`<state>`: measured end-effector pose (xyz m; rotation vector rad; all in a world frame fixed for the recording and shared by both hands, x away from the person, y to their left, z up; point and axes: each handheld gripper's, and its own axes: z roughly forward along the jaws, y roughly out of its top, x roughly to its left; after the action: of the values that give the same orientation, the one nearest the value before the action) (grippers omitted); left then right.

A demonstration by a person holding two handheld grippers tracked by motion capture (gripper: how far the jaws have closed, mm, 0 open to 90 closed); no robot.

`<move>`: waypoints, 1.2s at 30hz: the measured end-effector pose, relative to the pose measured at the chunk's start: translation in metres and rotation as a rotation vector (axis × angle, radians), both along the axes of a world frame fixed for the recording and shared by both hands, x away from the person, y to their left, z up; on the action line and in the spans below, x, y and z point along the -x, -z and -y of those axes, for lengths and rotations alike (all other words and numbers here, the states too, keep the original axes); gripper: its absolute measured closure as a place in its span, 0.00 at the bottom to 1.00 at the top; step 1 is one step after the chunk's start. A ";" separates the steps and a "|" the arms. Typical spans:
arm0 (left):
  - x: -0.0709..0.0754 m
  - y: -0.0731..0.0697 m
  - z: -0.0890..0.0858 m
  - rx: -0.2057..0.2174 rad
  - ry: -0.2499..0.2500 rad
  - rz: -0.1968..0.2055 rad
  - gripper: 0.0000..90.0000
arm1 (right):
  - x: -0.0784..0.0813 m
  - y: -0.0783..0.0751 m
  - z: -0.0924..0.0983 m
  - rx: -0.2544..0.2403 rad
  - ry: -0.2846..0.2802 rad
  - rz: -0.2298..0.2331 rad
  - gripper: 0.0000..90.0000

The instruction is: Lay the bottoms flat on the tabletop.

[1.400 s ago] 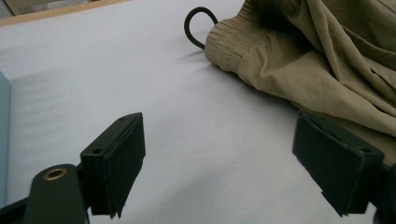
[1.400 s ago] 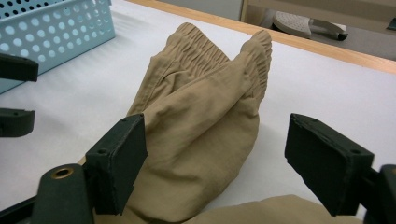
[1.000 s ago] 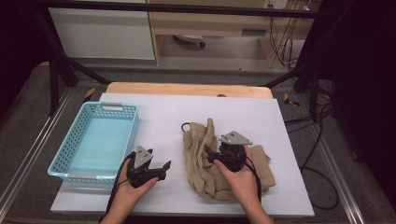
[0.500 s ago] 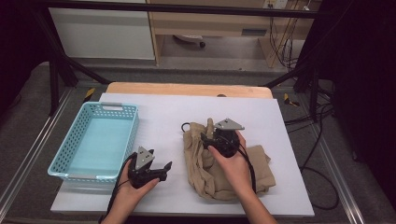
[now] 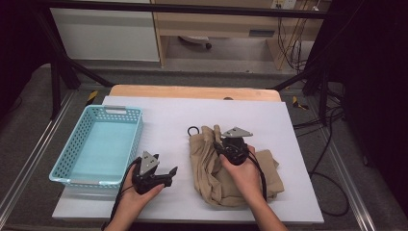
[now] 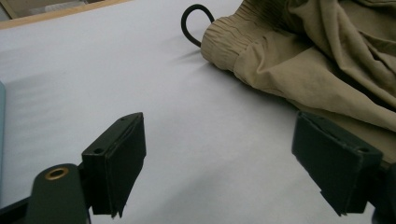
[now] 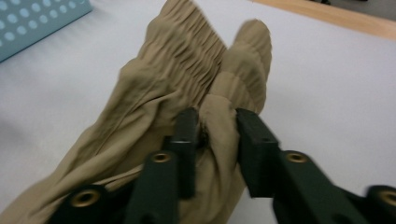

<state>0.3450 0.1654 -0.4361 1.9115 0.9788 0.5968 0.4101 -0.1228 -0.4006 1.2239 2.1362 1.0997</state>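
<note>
Right gripper (image 7: 215, 135) fingers moved farther up crumpled tan cloth garment (image 5: 211, 159), clamping gathered waistband | left gripper (image 6: 233, 158) fingers wide, unmoved

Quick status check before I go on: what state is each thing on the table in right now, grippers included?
Left gripper: open, holding nothing, near the basket.
Right gripper: shut on a fold of the tan garment near its gathered waistband.
Tan garment: crumpled on the table, one fold pinched.
Black cord loop: lying flat at the waistband's edge.
Blue basket: upright, empty.
</note>
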 end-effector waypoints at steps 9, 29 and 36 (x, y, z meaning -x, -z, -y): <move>0.000 0.000 0.002 -0.002 0.007 0.004 0.20 | 0.035 0.000 0.028 -0.006 -0.052 -0.005 0.95; -0.007 -0.041 0.067 0.011 0.157 0.057 0.29 | 0.069 0.020 0.024 -0.016 -0.098 0.032 0.97; -0.016 -0.043 0.092 0.064 0.199 -0.002 0.51 | 0.069 0.021 0.024 -0.017 -0.103 0.032 0.97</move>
<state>0.3605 0.0732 -0.3929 1.9248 0.7878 0.4423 0.3410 -0.1465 -0.4214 1.1069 2.1918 1.1750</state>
